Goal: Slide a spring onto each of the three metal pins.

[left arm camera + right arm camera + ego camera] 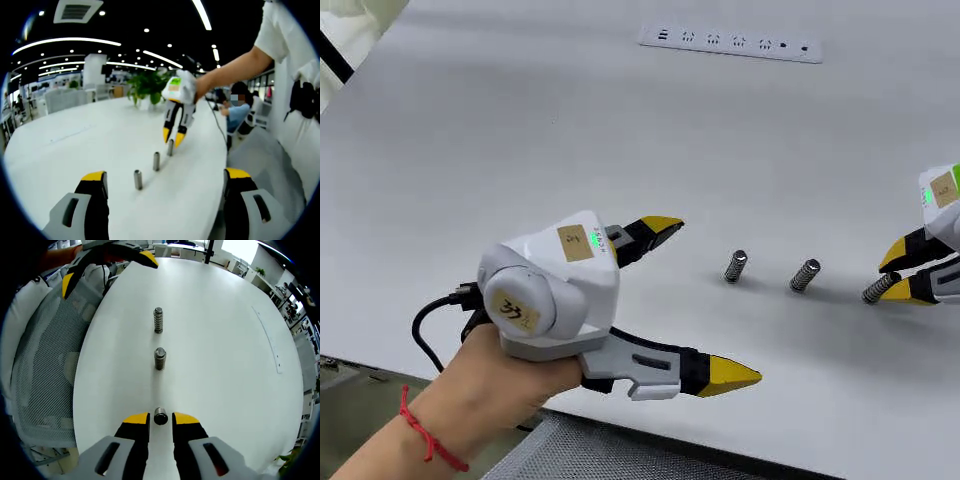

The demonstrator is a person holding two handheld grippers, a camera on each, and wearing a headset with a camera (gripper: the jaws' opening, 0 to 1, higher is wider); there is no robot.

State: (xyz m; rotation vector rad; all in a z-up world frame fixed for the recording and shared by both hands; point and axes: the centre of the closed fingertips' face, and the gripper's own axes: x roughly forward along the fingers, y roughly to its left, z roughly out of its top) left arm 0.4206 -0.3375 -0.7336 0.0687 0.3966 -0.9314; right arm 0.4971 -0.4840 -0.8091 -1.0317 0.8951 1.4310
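Three short metal pins stand in a row on the white table, each with a coiled spring on it: the left pin (735,265), the middle pin (805,275) and the right pin (880,288). My right gripper (893,274) reaches in from the right edge. Its yellow-tipped jaws are narrowly parted around the right pin (160,416), with a thin gap on each side. My left gripper (705,300) hovers near the front edge, left of the row. It is wide open and holds nothing. In its view the pins (138,179) line up toward the right gripper (173,137).
A white power strip (730,42) lies at the far side of the table. A mesh chair (50,365) stands by the table's near edge (740,455). A black cable (430,320) trails from the left gripper. Bare tabletop surrounds the pins.
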